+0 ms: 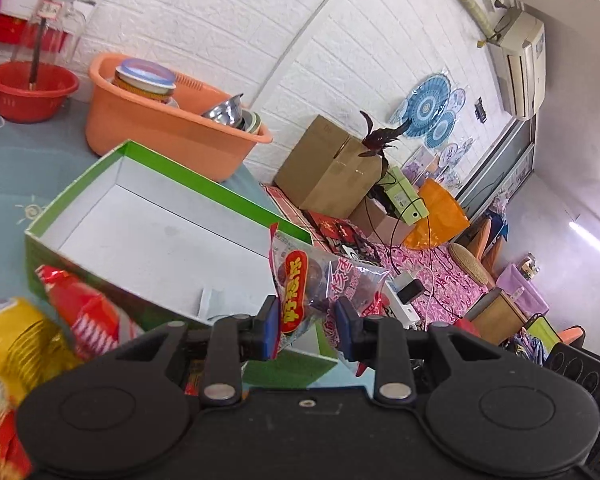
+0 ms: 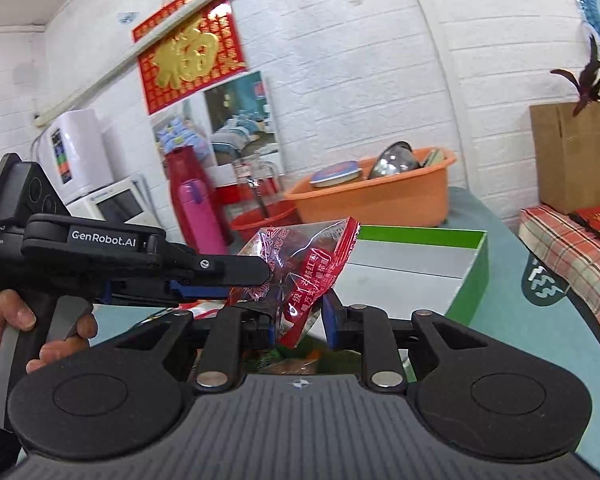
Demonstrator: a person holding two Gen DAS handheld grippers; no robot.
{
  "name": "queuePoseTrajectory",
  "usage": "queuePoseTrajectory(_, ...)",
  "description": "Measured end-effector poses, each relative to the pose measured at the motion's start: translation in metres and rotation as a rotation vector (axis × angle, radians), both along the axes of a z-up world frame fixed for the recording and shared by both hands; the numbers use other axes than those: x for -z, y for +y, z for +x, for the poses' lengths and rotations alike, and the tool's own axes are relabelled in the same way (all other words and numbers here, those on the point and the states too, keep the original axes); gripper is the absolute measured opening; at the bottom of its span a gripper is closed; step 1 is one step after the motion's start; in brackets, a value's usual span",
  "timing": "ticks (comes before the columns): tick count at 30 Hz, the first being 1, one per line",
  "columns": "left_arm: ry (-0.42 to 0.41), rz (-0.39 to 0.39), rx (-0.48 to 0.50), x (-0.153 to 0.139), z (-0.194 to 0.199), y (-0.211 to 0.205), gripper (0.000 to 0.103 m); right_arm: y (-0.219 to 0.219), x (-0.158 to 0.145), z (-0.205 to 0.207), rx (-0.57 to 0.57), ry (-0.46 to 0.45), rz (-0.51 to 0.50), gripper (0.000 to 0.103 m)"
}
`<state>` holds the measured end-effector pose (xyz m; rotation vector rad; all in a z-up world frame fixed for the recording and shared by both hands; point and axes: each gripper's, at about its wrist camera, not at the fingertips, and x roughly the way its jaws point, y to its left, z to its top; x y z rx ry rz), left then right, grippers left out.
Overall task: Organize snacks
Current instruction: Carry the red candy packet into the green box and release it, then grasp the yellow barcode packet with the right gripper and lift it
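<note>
Both grippers grasp one clear red-printed snack bag (image 1: pixel 320 284), lifted above the blue-green surface (image 1: pixel 16 168) beside the empty green box (image 1: pixel 168 236). The left gripper (image 1: pixel 307 322) has its fingers clenched on the bag's lower edge, and the right gripper (image 2: pixel 298 322) pinches its red-sealed corner. Red and yellow snack packets (image 1: pixel 40 328) lie left of the box, an orange tub (image 1: pixel 156 120) behind it.

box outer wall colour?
Green outside, white inside: the box, clearest in the left wrist view.
</note>
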<state>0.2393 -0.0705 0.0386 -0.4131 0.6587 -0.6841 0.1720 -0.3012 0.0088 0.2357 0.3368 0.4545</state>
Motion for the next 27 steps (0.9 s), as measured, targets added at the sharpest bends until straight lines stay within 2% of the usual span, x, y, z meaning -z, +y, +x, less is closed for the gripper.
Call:
queuePoseTrajectory(7, 0.055, 0.030, 0.007, 0.019, 0.037, -0.017, 0.023, -0.011, 0.018, 0.030, 0.040, 0.049, -0.009, 0.039)
queuePoseTrajectory(9, 0.062, 0.041, 0.005, 0.023, 0.042, -0.020, 0.027, -0.011, 0.023, 0.036, 0.054, 0.050, -0.025, 0.046)
queuePoseTrajectory(10, 0.062, 0.048, -0.001, 0.026, 0.045, -0.021, 0.041, -0.010, 0.025, 0.037, 0.070, 0.039, -0.048, 0.047)
queuePoseTrajectory(11, 0.060, 0.052, -0.011, 0.027, 0.046, -0.022, 0.076, -0.008, 0.026, 0.038, 0.088, 0.023, -0.082, 0.063)
queuePoseTrajectory(12, 0.057, 0.054, -0.020, 0.028, 0.046, -0.022, 0.096, -0.005, 0.028, 0.038, 0.100, 0.011, -0.114, 0.087)
queuePoseTrajectory(13, 0.048, 0.053, -0.033, 0.026, 0.042, -0.021, 0.103, -0.003, 0.029, 0.036, 0.107, -0.003, -0.139, 0.096)
queuePoseTrajectory(14, 0.028, 0.047, -0.042, 0.023, 0.036, -0.019, 0.103, -0.003, 0.030, 0.033, 0.109, -0.019, -0.150, 0.102)
queuePoseTrajectory(17, -0.055, 0.062, -0.049, 0.009, 0.010, -0.010, 0.103, -0.004, 0.023, 0.015, 0.096, -0.044, -0.145, 0.103)
queuePoseTrajectory(20, -0.103, 0.088, -0.071, -0.004, -0.021, 0.001, 0.103, -0.005, 0.010, -0.008, 0.090, -0.075, -0.112, 0.103)
queuePoseTrajectory(27, -0.121, 0.071, -0.181, -0.010, -0.095, 0.045, 0.103, 0.009, -0.006, -0.060, 0.024, -0.086, -0.079, 0.103)
